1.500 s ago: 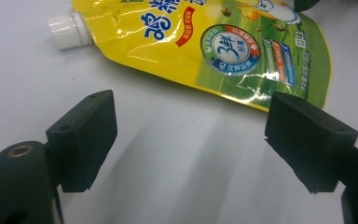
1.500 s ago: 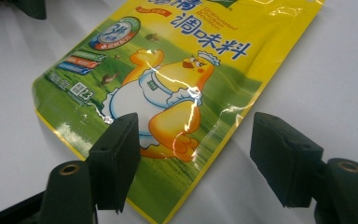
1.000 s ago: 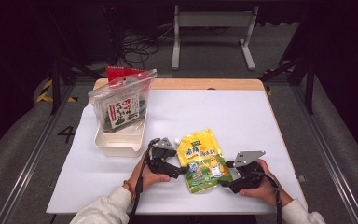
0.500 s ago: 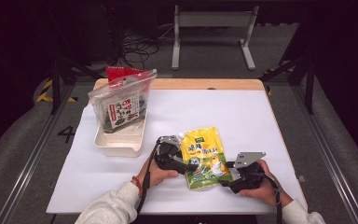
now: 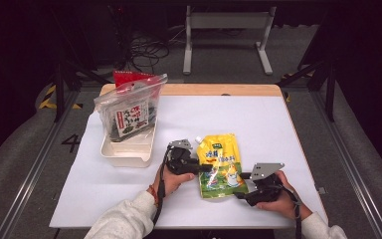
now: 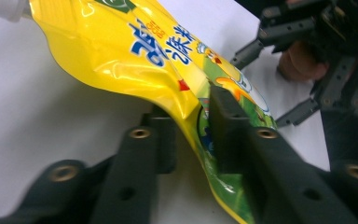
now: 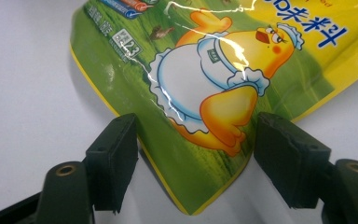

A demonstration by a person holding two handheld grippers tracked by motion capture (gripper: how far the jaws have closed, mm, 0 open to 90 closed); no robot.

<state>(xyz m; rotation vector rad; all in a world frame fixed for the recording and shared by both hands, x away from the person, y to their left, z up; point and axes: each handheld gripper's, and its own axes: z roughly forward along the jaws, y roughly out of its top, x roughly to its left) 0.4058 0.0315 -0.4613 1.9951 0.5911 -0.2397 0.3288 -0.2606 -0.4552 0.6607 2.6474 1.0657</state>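
Right gripper [image 5: 243, 195]: your jaws stand wide, straddling the yellow pouch's [image 5: 220, 164] near corner, ready to pin it | Left gripper [image 5: 205, 168]: you pinch the pouch's side edge, lifting it off the table [image 5: 278, 129] | Far left: tray [image 5: 129, 152] holding a bagged packet [image 5: 128, 107].

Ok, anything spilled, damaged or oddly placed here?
No spill or damage visible. The yellow pouch lies askew, its side edge pinched up by the left gripper. The zip bag leans tilted out of the white bin.

A yellow-and-green spouted pouch [image 5: 220, 166] with a chick picture lies flat on the white table [image 5: 278, 129].
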